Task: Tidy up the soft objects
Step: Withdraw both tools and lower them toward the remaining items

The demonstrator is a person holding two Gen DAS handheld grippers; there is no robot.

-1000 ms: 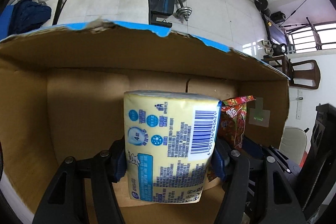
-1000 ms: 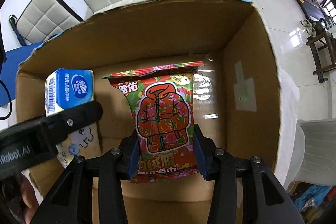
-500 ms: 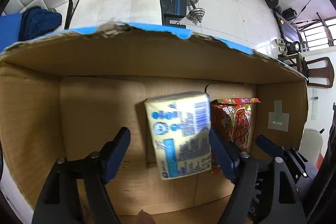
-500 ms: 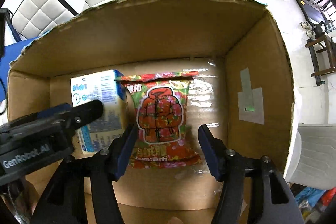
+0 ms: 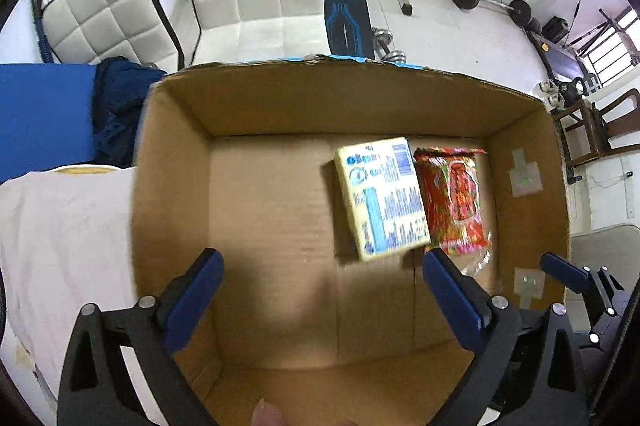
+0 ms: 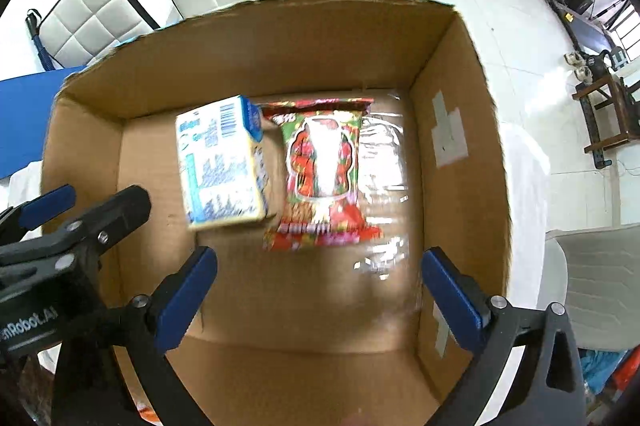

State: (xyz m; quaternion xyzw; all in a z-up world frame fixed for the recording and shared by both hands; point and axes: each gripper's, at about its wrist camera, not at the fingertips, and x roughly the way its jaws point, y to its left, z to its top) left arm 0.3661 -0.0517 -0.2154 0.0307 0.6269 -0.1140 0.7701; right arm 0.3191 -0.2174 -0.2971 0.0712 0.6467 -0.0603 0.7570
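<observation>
1. Now, the big cardboard box (image 5: 172, 186) fills both views, open at the top, its brown floor showing, with a shiny strip of clear tape (image 6: 384, 162) running down the floor on the right side.
2. And there's the left gripper (image 5: 320, 290), up above the box floor, jaws spread wide apart and holding nothing at all; its blue pads (image 5: 192, 298) sit over bare cardboard.
3. Over to the right gripper (image 6: 316, 290), same story: jaws wide open, nothing between them, hanging over the near part of the box.
4. The yellow tissue pack (image 5: 382, 198) lies on the box floor, beyond the left jaws and off towards the right-hand finger, clear of both pads. From the right wrist camera it sits ahead of the left-hand finger, outside the gap.
5. Right beside it, touching along one long edge, is the red snack bag (image 6: 320, 178), flat on the floor, partly over the tape, ahead of the right jaws and in line with the gap between them but well clear of the pads.
</observation>
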